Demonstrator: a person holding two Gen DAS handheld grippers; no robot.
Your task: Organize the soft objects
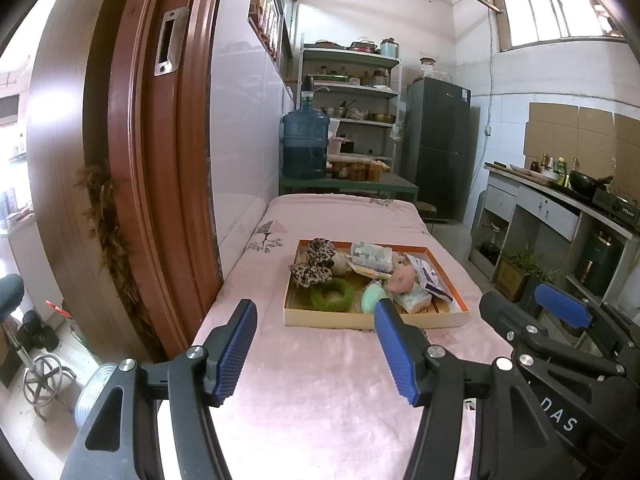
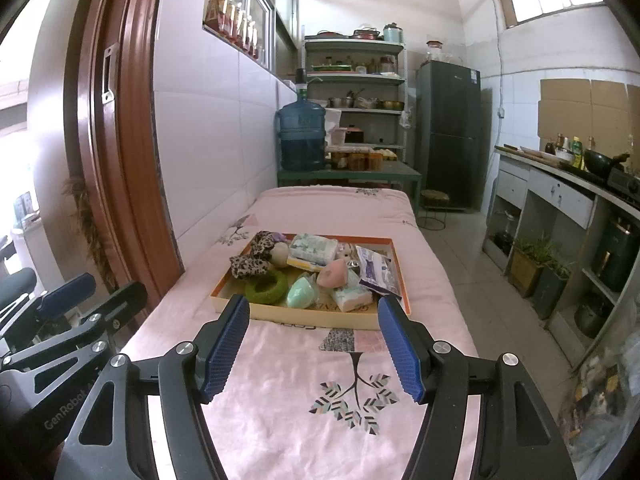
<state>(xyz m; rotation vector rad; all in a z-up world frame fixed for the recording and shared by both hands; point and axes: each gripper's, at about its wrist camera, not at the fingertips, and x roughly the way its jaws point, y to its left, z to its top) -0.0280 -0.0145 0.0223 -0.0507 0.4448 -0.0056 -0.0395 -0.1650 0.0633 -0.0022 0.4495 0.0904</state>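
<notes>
- On the pink cloth [image 2: 280, 360] covering the table, a shallow orange-rimmed tray [image 2: 394, 280] is sitting ahead of both grippers, well short of the far edge.
- Inside the tray, soft things are lying crowded together: a leopard-print scrunchie [image 2: 250, 264] is resting at the left, with a second leopard-print piece [image 2: 264, 242] just behind it.
- A green knitted ring [image 2: 266, 286] is lying at the front left of the tray, just beside a mint-green sponge [image 2: 302, 290].
- A pink sponge [image 2: 332, 274] is leaning behind the mint one, touching a small tissue pack [image 2: 352, 298] at the front.
- A larger wrapped pack [image 2: 314, 248] is lying toward the back, and a white-and-purple sachet [image 2: 376, 272] is lying along the right side.
- The left gripper [image 1: 316, 348] is hovering over the cloth short of the tray, its blue pads spread wide with nothing between them.
- The right gripper [image 2: 314, 352] is hanging likewise above the cloth, near a printed tree motif [image 2: 354, 392], its jaws spread and pinching nothing.
- Beyond the table, a blue water jug [image 2: 302, 138] is standing on a green bench, and a dark fridge [image 2: 448, 132] is standing farther right.
</notes>
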